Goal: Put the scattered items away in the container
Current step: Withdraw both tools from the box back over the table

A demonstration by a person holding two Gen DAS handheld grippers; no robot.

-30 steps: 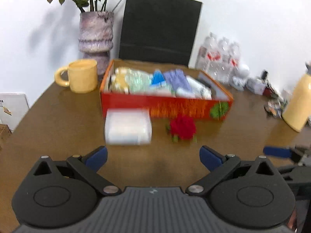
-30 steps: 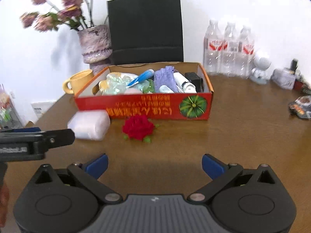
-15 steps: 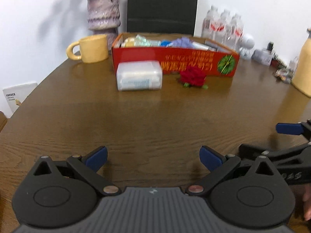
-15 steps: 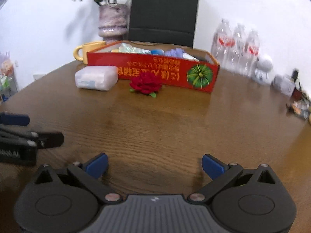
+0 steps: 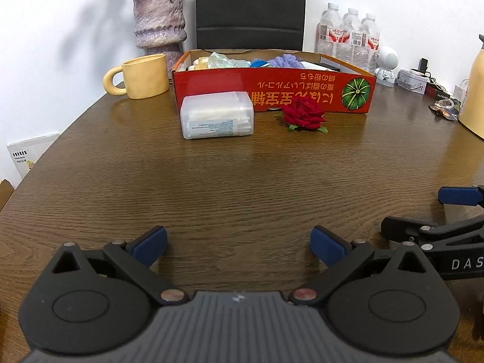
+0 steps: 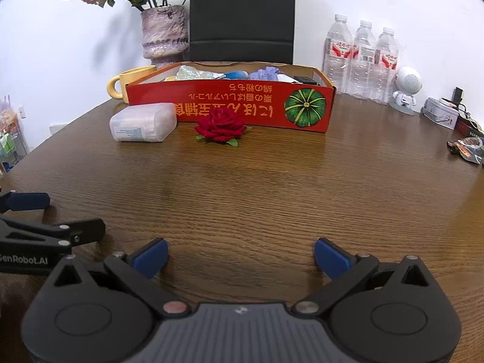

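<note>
Both jaws stand wide and empty: left gripper (image 5: 239,242) and right gripper (image 6: 240,255) hover low, well short of everything. Far ahead, touching the red box (image 5: 272,90), lie the plastic case (image 5: 217,115) and rose (image 5: 304,113); a hasty pinch could crush petals or shove the case.

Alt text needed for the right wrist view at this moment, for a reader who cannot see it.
The open, empty right claw hovers low over a brown wooden table, facing a red cardboard box of small items. A clear plastic cotton swab box and a red rose lie just before it; the left claw shows at the left edge.
</note>
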